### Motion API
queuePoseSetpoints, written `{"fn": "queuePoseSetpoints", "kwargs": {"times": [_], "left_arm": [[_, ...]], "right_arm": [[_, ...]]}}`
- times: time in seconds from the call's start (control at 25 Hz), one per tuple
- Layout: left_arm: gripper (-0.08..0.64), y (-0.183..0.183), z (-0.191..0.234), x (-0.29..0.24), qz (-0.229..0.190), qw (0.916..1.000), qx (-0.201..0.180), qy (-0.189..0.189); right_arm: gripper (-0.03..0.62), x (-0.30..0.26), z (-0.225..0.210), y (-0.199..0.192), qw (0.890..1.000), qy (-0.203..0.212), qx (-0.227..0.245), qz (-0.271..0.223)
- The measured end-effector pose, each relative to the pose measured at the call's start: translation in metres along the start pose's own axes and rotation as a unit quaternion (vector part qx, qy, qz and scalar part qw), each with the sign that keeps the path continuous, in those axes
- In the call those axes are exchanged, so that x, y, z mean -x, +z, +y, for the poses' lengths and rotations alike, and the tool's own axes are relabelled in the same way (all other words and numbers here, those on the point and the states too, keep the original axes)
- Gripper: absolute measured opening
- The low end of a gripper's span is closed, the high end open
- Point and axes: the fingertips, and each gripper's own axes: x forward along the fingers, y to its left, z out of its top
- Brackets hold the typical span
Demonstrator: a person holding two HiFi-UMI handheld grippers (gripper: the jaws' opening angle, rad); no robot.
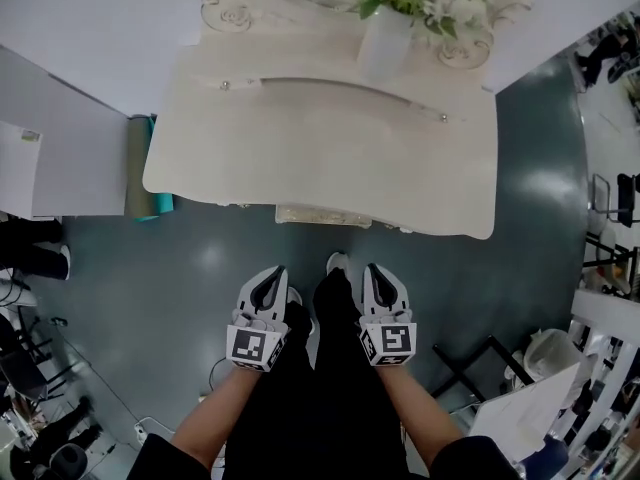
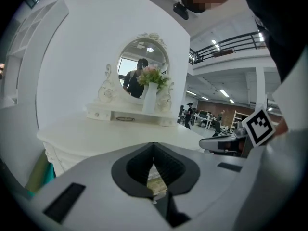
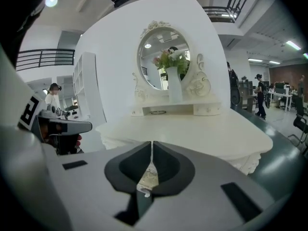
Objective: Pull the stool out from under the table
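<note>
Both the left hand-held gripper (image 1: 269, 280) and the right hand-held gripper (image 1: 378, 278) have their jaws together, holding nothing. They sit side by side, forearms out, aimed at the desk (image 1: 300, 158). The stool (image 1: 322, 215) is tucked beneath the desk's front edge, untouched, so none of the pulling has been done yet

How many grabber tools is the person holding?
2. The left gripper and the right gripper are side by side, in front of the white table, both with jaws shut. None seems hidden.
</note>
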Motion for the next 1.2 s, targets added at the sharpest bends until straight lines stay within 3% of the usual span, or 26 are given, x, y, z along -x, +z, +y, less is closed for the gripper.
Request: {"fn": "queuePoseSetpoints", "kwargs": {"times": [0.16, 0.52, 0.68, 0.84, 1.0, 1.2], "left_arm": [[0.005, -0.042, 0.01, -0.021, 0.022, 0.9992, -0.01, -0.03], [0.005, -0.147, 0.053, -0.068, 0.074, 0.9954, -0.032, -0.05], [0.011, -0.192, 0.068, -0.091, 0.081, 0.9958, -0.017, -0.038], [0.114, -0.239, 0.086, -0.109, 0.102, 0.9936, -0.006, -0.049], [0.174, -0.282, 0.094, -0.131, 0.128, 0.9883, -0.025, -0.078], [0.289, -0.347, 0.128, -0.149, 0.177, 0.9817, 0.005, -0.071]], "right_arm": [[0.02, -0.029, -0.011, -0.045, 0.999, 0.008, 0.016, 0.026], [0.023, -0.085, -0.035, -0.148, 0.997, 0.006, 0.014, 0.074], [0.102, -0.102, -0.055, -0.196, 0.996, 0.003, 0.023, 0.09], [0.167, -0.124, -0.07, -0.246, 0.993, -0.003, 0.019, 0.113], [0.232, -0.147, -0.094, -0.293, 0.988, 0.004, 0.045, 0.146], [0.289, -0.178, -0.125, -0.344, 0.981, -0.011, 0.047, 0.188]]}}
